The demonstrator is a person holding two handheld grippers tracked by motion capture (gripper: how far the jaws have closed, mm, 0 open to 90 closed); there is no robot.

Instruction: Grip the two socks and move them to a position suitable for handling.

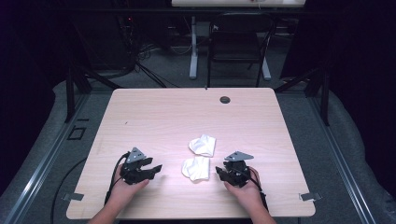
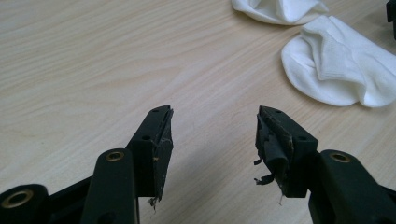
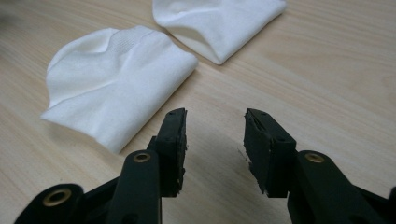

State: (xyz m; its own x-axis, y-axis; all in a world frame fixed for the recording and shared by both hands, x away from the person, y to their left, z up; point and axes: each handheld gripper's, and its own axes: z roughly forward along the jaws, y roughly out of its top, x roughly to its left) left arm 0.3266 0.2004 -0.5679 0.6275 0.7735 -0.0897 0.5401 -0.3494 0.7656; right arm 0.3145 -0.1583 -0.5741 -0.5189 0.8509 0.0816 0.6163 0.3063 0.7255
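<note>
Both your grippers, left [image 1: 156, 169] and right [image 1: 218, 171], gape with nothing held. Two socks lie between them: the near sock [image 1: 196, 168] just beside your right fingers [image 3: 173, 135], the far sock [image 1: 203, 144] beyond.

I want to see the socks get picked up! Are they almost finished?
Not yet. Nothing looks done: the near sock and the far sock both lie on the table, touching neither gripper. The left gripper and right gripper sit open and empty on either side of the near sock. Grabbing the socks is all still left.

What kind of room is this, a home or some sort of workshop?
Probably a lab or recording studio: a bare wooden table ringed by dark curtains, loose cables on the floor, and a folding chair behind.
</note>
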